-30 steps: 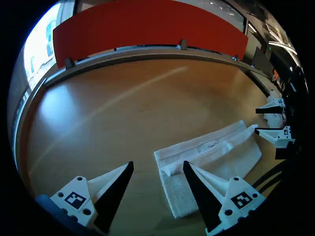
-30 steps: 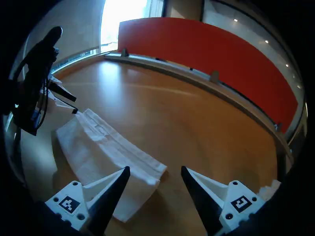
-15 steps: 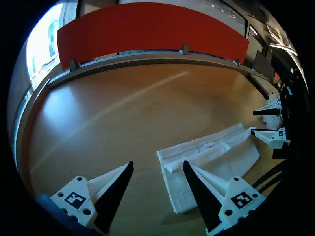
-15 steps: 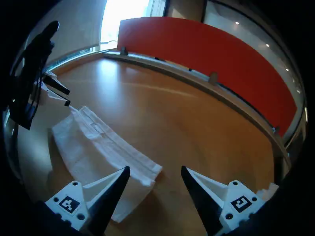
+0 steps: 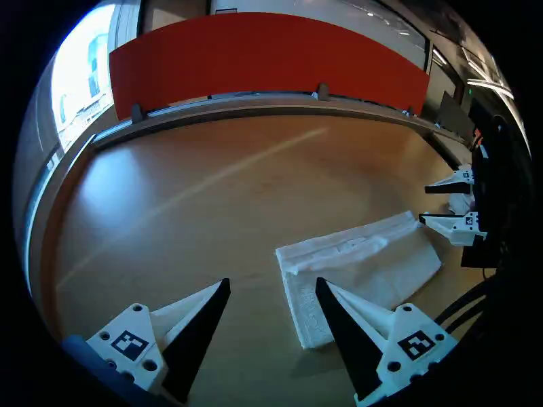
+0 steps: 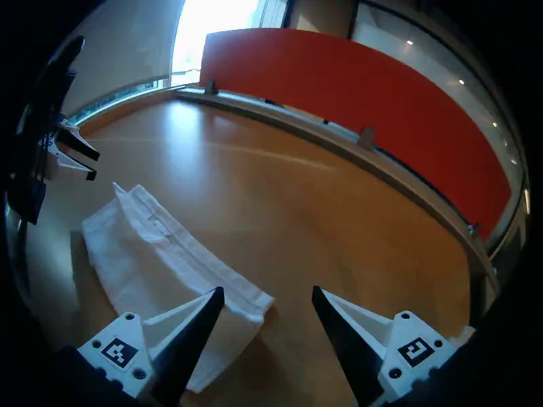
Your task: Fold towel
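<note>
A white towel (image 5: 363, 261) lies folded on a wooden table (image 5: 203, 183). It is a long, narrow bundle with a doubled band running along its far edge. Neither claw has hold of it.

In the left gripper view, the left gripper (image 5: 271, 285) sits at the near edge with its two fingers spread wide and nothing between them. The towel lies to the right of the gap. Its near left corner passes behind the right-hand finger, and I cannot tell whether that finger touches the cloth. At the far right end of the towel the right gripper (image 5: 423, 203) is seen side-on. Its fingers are also apart, with the lower tip just beside the towel's corner.

In the right gripper view, the right gripper (image 6: 267, 293) is spread just as wide and is empty. The towel (image 6: 159, 261) runs from behind the left-hand finger away to the far left. There the left gripper (image 6: 95, 167) hangs a little apart from the towel's end, with bare table between them.

A red panel (image 6: 380, 102) stands along the far edge of the table, with a bright window (image 6: 210, 27) beyond its left end.
</note>
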### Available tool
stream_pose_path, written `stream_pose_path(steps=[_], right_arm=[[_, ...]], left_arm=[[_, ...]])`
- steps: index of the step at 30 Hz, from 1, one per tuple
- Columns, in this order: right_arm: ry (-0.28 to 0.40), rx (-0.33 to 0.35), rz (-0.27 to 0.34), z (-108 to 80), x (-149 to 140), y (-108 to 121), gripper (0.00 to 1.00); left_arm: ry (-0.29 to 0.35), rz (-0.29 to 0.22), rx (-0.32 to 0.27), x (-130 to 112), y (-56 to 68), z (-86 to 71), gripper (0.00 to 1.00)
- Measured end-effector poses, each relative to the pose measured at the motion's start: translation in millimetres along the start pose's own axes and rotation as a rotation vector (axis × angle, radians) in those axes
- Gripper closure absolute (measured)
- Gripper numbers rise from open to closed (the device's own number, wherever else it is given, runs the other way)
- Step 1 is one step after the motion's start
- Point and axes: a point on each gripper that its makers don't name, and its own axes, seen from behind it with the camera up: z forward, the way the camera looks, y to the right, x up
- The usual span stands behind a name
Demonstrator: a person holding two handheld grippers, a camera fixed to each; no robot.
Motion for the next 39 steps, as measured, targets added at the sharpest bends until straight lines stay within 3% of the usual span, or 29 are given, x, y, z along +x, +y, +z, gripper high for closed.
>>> stream_pose_path(steps=[21, 39], right_arm=[[0.006, 0.003, -0.024, -1.5, 7.4, -0.9, 0.00], [0.004, 0.005, -0.013, -38.6, -9.4, -21.7, 0.00]], left_arm=[[-0.002, -0.003, 0.003, -11.8, -2.6, -12.9, 0.06], [-0.002, 0.015, -0.009, -9.2, -1.9, -9.7, 0.06]])
